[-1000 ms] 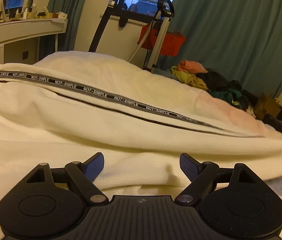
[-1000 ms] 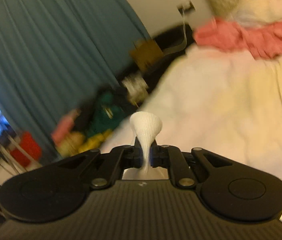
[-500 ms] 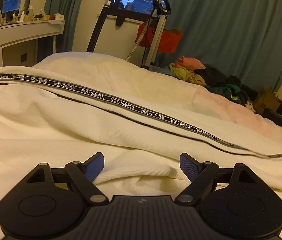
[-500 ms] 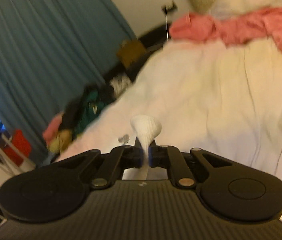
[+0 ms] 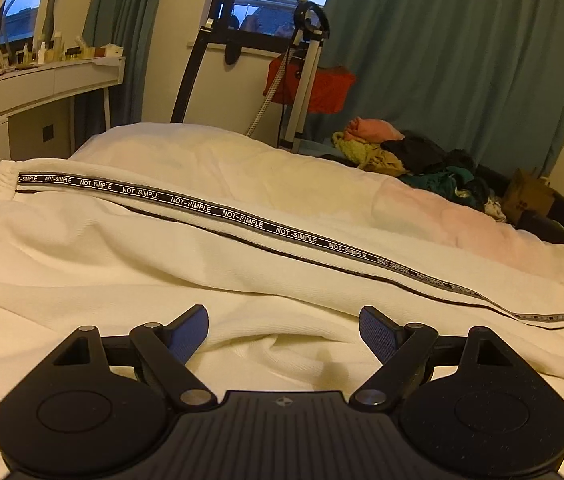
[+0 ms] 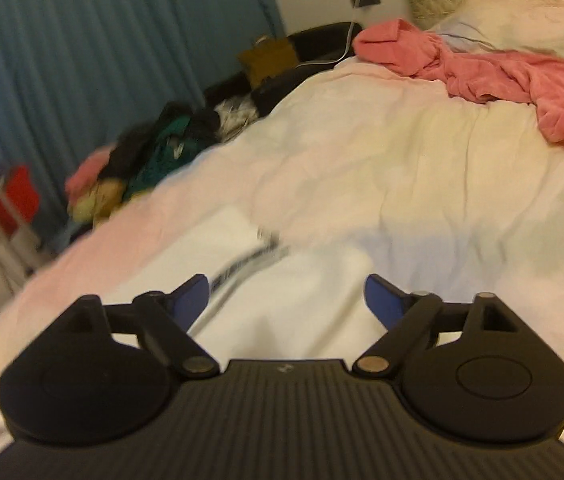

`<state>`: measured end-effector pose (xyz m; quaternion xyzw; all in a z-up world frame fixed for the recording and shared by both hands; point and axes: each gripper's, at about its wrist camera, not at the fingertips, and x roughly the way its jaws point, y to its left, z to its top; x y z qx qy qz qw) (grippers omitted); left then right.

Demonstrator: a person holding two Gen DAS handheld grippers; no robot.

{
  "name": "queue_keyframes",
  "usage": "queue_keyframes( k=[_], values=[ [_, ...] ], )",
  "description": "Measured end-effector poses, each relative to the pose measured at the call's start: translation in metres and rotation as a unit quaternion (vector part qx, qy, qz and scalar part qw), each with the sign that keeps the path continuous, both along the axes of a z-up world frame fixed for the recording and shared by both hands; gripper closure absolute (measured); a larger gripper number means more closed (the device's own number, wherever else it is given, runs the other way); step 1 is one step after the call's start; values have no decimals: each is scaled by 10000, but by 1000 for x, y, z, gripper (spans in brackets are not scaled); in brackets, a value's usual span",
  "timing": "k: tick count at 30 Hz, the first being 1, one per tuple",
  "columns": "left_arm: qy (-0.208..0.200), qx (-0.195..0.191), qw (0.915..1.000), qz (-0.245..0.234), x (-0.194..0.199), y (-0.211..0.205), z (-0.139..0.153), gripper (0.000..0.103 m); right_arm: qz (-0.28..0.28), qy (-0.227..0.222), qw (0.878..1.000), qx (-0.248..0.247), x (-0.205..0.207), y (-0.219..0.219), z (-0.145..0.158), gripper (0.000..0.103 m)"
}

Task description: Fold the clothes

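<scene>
Cream-white trousers lie lengthwise across the bed, with a black "NOT-SIMPLE" side stripe running from the waistband at the left to the cuff at the right. My left gripper is open and empty, low over the near fold of the trousers. My right gripper is open and empty, just above the cuff end of the trousers, where the stripe end shows blurred.
A pink garment lies bunched near the pillows. A pile of mixed clothes sits off the bed's far side by the teal curtain. A red steamer on a stand and a dresser stand beyond the bed.
My right gripper was shut on a pinch of white cloth; it has opened and the cloth has dropped to the bed. The trouser leg now lies stretched out flat. The left gripper stayed open.
</scene>
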<state>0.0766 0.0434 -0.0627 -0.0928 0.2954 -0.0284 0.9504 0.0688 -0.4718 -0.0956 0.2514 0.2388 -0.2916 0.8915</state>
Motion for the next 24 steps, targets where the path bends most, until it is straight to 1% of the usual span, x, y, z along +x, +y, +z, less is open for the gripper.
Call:
queue_keyframes(
  k=[1,2,4,6,9,12,13,14,16,19,21,24],
  values=[
    [-15,-1,10000,-17,-3,0,2,19,-12,55,10000,-9,-8,4,4,17],
    [-30,-2,10000,-34,-5,-1,5,19,-187,49,9998,-32,-19,8,8,17],
    [-61,28,10000,-45,-11,-2,8,18,-710,-96,9974,-45,-44,14,17,17],
    [-57,47,10000,-23,-17,-1,10,18,-1204,-257,9923,104,-67,7,20,17],
    [25,-68,10000,56,-25,6,11,18,-1875,-336,9801,551,-94,-11,11,17],
    [160,-274,9994,159,-30,14,10,18,-2420,-375,9638,1052,-119,-29,-2,18],
    [208,-342,9990,206,-31,18,8,18,-2543,-351,9597,1146,-124,-33,-6,24],
    [255,-403,9985,261,-32,21,7,18,-2631,-303,9568,1197,-127,-35,-9,27],
    [343,-506,9974,377,-34,28,5,18,-2806,-209,9508,1299,-134,-39,-16,26],
    [437,-587,9957,575,-39,40,5,18,-2922,-41,9446,1497,-135,-44,-28,27],
    [422,-623,9948,687,-46,52,9,18,-2949,-10,9380,1820,-136,-50,-40,34],
    [420,-686,9927,902,-57,74,17,18,-2944,-214,9232,2462,-139,-57,-59,40]
  ],
)
